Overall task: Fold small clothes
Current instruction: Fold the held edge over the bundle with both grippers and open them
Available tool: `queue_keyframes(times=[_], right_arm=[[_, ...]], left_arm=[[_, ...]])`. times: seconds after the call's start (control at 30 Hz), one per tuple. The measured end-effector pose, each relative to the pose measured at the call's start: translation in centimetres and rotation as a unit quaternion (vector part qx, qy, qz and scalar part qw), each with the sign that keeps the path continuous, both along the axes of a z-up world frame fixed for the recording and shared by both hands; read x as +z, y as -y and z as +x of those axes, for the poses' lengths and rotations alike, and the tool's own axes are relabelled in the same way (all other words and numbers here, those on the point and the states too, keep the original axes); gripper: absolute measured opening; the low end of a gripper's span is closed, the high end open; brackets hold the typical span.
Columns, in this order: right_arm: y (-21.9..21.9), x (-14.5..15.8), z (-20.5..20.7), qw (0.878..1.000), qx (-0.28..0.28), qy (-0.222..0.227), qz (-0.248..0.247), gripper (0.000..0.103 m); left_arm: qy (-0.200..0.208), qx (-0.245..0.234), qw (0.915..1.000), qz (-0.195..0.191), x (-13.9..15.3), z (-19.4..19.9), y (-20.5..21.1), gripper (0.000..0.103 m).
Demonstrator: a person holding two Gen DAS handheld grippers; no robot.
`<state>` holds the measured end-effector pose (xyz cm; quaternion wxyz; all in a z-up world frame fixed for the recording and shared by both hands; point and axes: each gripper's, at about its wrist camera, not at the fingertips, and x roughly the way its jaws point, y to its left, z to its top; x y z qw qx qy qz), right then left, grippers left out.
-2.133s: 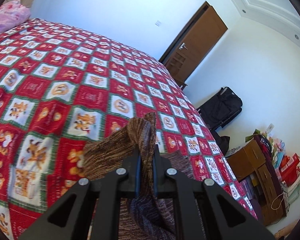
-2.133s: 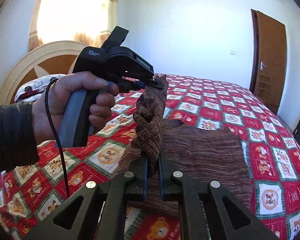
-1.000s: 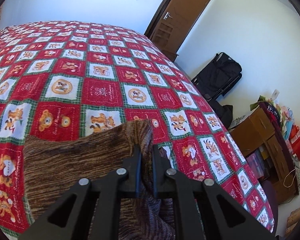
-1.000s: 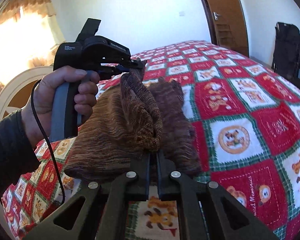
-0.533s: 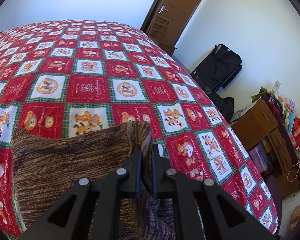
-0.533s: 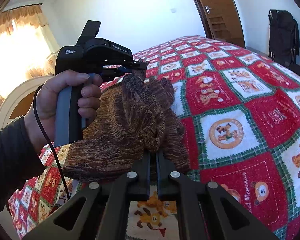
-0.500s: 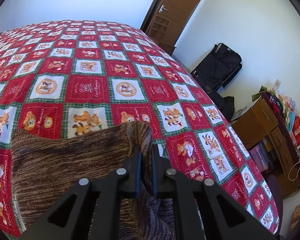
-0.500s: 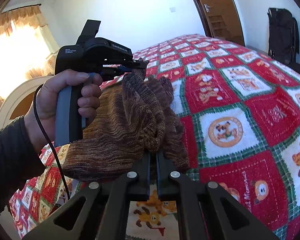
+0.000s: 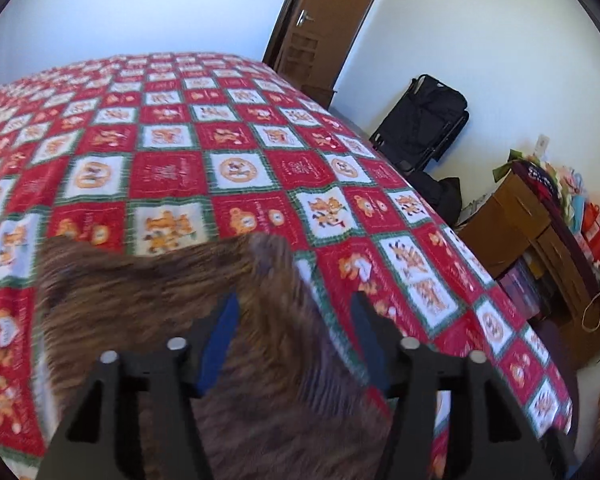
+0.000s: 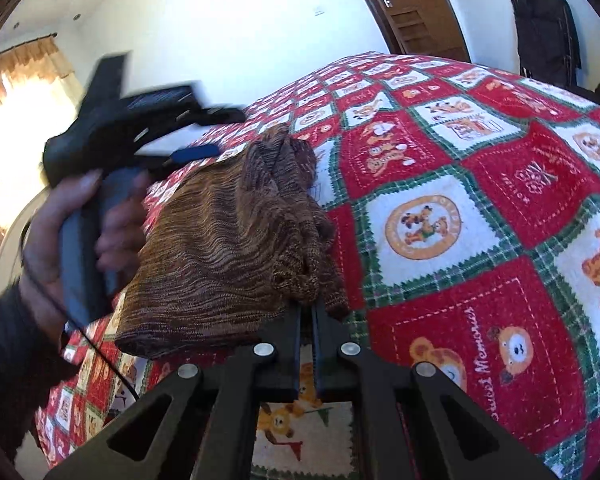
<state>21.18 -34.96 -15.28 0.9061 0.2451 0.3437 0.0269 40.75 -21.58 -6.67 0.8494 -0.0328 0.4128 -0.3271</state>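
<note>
A brown striped knit garment (image 10: 228, 248) lies folded on the red patterned quilt (image 10: 480, 184). My right gripper (image 10: 308, 312) is shut on its near edge. In the left wrist view the same knit garment (image 9: 148, 292) spreads below my left gripper (image 9: 294, 312). Its jaws are opening, the blue pads stand apart, and the cloth lies loose between them without being pressed. In the right wrist view the left gripper (image 10: 204, 136) hovers just over the far corner of the garment, held by a person's hand (image 10: 52, 248).
The quilt (image 9: 220, 152) covers a wide bed. Past its right edge are a black bag (image 9: 424, 124), a wooden cabinet (image 9: 540, 248) stacked with clutter, and a brown door (image 9: 328, 20). A curtained window (image 10: 16, 92) glows at the left.
The left gripper's jaws have come apart and let go of the garment's corner, which has dropped onto the fold. The right gripper stays shut on the garment and has sunk a little.
</note>
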Motion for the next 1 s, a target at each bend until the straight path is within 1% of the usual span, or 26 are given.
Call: queue_keyframes(times=[0.07, 0.1, 0.17, 0.27, 0.3, 0.33, 0.37, 0.4, 0.43, 0.47, 0.5, 0.57, 0.6, 0.67, 0.7, 0.73, 0.8, 0.83, 0.87, 0.93, 0.97, 1.0], right_arm=[[0.4, -0.1, 0.0, 1.000, 0.001, -0.001, 0.013, 0.007], [0.5, 0.0, -0.1, 1.000, -0.006, -0.003, 0.011, 0.010], [0.8, 0.5, -0.6, 1.000, -0.031, 0.000, -0.002, 0.011], [1.2, 2.6, -1.5, 0.997, -0.068, 0.023, -0.042, 0.011], [1.1, 3.7, -1.6, 0.995, -0.072, 0.036, -0.059, 0.012], [0.8, 4.6, -1.3, 0.994, -0.066, 0.044, -0.069, 0.014], [0.4, 5.4, -0.8, 0.995, -0.053, 0.049, -0.075, 0.018], [-0.1, 6.1, 0.0, 0.995, -0.033, 0.051, -0.080, 0.031], [-0.8, 6.8, 1.2, 0.995, -0.007, 0.052, -0.079, 0.048], [-1.6, 7.4, 2.5, 0.996, 0.020, 0.053, -0.074, 0.054], [-2.6, 7.8, 4.2, 0.995, 0.056, 0.055, -0.067, 0.057], [-4.0, 7.7, 6.8, 0.991, 0.109, 0.049, -0.060, 0.057], [-4.8, 7.4, 8.7, 0.989, 0.134, 0.038, -0.057, 0.057], [-5.0, 6.2, 11.8, 0.988, 0.152, 0.007, -0.033, 0.057], [-4.8, 5.6, 12.6, 0.988, 0.152, -0.006, -0.022, 0.057], [-4.3, 4.6, 13.9, 0.990, 0.140, -0.022, -0.018, 0.057], [-2.9, 2.9, 15.7, 0.993, 0.102, -0.054, -0.033, 0.057], [-2.3, 2.1, 16.2, 0.993, 0.092, -0.069, -0.033, 0.056], [-1.3, 1.2, 16.7, 0.992, 0.089, -0.082, -0.019, 0.056], [-0.5, 1.4, 16.1, 0.994, 0.086, -0.074, -0.002, 0.056], [-0.5, 1.7, 16.0, 0.993, 0.084, -0.077, -0.008, 0.056], [-0.7, 2.4, 15.5, 0.994, 0.076, -0.076, -0.027, 0.056]], left_arm=[[0.010, 0.007, 0.9999, 0.008, -0.1, -1.1, -1.6, 0.062], [0.018, 0.010, 0.9997, 0.015, -0.3, -2.0, -2.7, 0.066], [0.044, 0.024, 0.9980, 0.038, -0.7, -3.4, -4.0, 0.069], [0.073, 0.033, 0.9953, 0.055, -1.7, -5.7, -6.2, 0.069], [0.079, 0.039, 0.9944, 0.059, -2.3, -6.5, -6.9, 0.069], [0.080, 0.042, 0.9943, 0.057, -2.7, -6.8, -7.4, 0.072], [0.078, 0.046, 0.9943, 0.056, -3.3, -7.2, -7.8, 0.074], [0.074, 0.050, 0.9943, 0.057, -3.7, -7.4, -8.0, 0.076], [0.069, 0.053, 0.9946, 0.058, -4.3, -7.5, -8.1, 0.076], [0.060, 0.056, 0.9950, 0.057, -4.9, -7.6, -8.1, 0.076], [0.051, 0.058, 0.9956, 0.053, -5.4, -7.5, -8.2, 0.076], [0.046, 0.062, 0.9962, 0.042, -6.1, -7.5, -8.4, 0.076], [0.046, 0.062, 0.9962, 0.040, -6.3, -7.7, -8.5, 0.076], [0.037, 0.056, 0.9974, 0.026, -6.6, -7.6, -8.9, 0.079], [0.032, 0.056, 0.9978, 0.016, -6.7, -7.5, -9.2, 0.083], [0.025, 0.059, 0.9979, 0.007, -6.9, -7.3, -9.5, 0.086], [0.006, 0.064, 0.9979, -0.007, -7.5, -7.0, -10.1, 0.086], [0.001, 0.065, 0.9978, -0.015, -7.6, -6.8, -10.4, 0.086], [0.000, 0.065, 0.9977, -0.017, -7.6, -6.8, -10.4, 0.087], [0.003, 0.064, 0.9979, -0.010, -7.7, -6.9, -10.0, 0.089], [0.005, 0.063, 0.9980, -0.003, -7.7, -7.0, -9.8, 0.090], [0.007, 0.061, 0.9981, 0.001, -7.7, -7.0, -9.6, 0.092]])
